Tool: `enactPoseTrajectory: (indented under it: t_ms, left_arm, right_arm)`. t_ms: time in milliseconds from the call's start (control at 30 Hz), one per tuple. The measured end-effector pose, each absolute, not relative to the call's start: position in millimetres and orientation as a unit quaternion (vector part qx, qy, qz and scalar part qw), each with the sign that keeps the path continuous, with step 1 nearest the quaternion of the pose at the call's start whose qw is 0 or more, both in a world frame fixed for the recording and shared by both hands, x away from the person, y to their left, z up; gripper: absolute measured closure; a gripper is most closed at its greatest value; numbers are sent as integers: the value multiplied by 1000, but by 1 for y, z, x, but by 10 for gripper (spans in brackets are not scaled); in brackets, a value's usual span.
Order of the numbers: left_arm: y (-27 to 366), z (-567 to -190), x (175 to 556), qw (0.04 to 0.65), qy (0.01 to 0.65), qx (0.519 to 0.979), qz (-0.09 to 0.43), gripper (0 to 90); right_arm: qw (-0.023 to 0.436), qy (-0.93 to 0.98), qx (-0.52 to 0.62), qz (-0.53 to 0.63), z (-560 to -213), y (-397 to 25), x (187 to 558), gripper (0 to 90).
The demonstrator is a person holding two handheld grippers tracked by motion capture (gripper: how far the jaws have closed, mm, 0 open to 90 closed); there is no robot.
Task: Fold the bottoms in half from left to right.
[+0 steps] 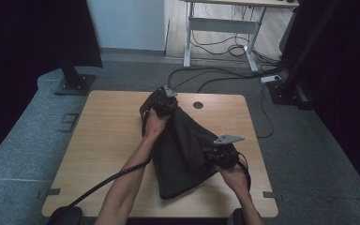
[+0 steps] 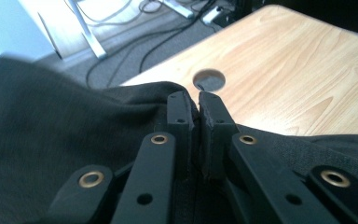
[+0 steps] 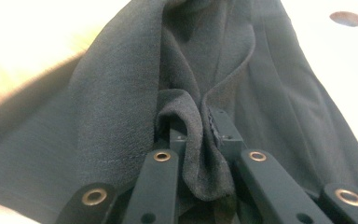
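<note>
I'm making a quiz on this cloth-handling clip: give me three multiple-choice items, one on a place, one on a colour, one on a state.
1. Where does the round hole in the wooden table lie?
A. near the far edge
B. near the person's edge
C. under the left forearm

2. What colour is the cloth?
A. white
B. black
C. red

3. How is the right gripper?
A. open above the table
B. shut on the cloth
C. lying on the floor

Answers: 1 A, the hole sits beyond the cloth; 2 B, dark in all views; 3 B, a fold is pinched between its jaws.

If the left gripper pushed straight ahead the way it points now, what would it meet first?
Probably bare table near the round cable hole; the left gripper is already pinching the dark cloth. Depth is unclear.
</note>
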State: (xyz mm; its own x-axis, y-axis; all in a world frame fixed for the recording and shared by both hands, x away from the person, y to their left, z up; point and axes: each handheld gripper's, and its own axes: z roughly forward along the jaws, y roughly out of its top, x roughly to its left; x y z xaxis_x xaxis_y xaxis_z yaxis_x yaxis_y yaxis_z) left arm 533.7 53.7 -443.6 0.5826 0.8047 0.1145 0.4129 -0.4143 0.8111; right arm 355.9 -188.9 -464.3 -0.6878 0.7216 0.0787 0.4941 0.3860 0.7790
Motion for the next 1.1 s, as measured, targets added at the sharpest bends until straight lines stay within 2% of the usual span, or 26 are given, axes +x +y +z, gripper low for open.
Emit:
enactPoseTrajectory:
  t_ms: [367, 467, 500, 633, 667, 767, 933, 1100]
  left_arm:
    - [37, -503, 557, 322, 412, 821, 230, 823]
    - [39, -509, 558, 325, 413, 821, 223, 793]
    - [41, -507, 557, 335, 411, 818, 223, 775]
    - [51, -485, 552, 380, 411, 799, 219, 597]
    - [55, -478, 549, 389, 410, 794, 224, 545]
    - [68, -456, 537, 421, 406, 782, 215, 469]
    - [86, -438, 507, 434, 387, 785, 213, 325]
    - [102, -447, 469, 427, 379, 799, 190, 229]
  right_arm:
    - [122, 813, 409, 397, -513, -200, 371, 804]
    - [119, 808, 417, 399, -523, -201, 372, 803]
    - [118, 808, 417, 399, -525, -201, 372, 801]
    - [122, 813, 412, 393, -526, -200, 371, 759]
    - [125, 812, 413, 393, -524, -201, 370, 718]
    - [127, 814, 413, 388, -518, -207, 367, 599]
    - [145, 817, 422, 364, -501, -224, 358, 482]
    - [163, 817, 419, 360, -475, -229, 348, 446]
